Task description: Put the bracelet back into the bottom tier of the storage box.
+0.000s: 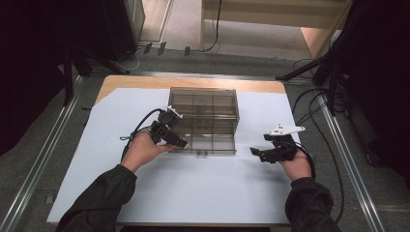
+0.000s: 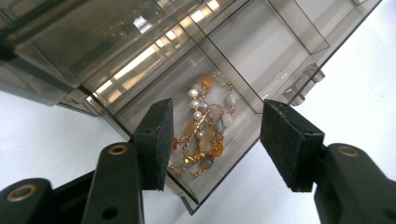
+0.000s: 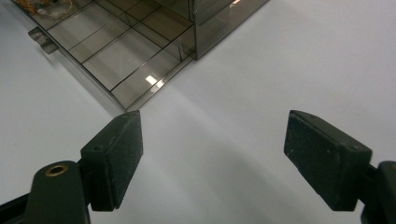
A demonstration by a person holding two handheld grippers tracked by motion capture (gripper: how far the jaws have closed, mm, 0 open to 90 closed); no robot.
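Black pads [image 2: 154, 140] of our left tool [image 2: 217, 144] are sitting nearest the lens, spread apart, nothing pinched between them. Below the gap we are seeing a beaded bracelet [image 2: 203, 128], pearl and orange beads on gold links, lying loose in a corner compartment of the smoky plastic organizer box [image 1: 203, 121]. Jaws are standing clear of the beads, so we are reading this as a drop-off into that compartment, bracelet resting on the compartment floor on its own. Box lid is standing open at the back, which is keeping the compartments reachable from above. Our left hand [image 1: 145, 147] is hovering at the box's front left corner, tool angled down into it. Our right tool [image 3: 212, 158] is parked well apart on the white sheet covering the table [image 1: 193, 188], to the box's right, jaws wide and empty, probably waiting its turn. Small latch [image 3: 39, 39] is sticking out at the box front.
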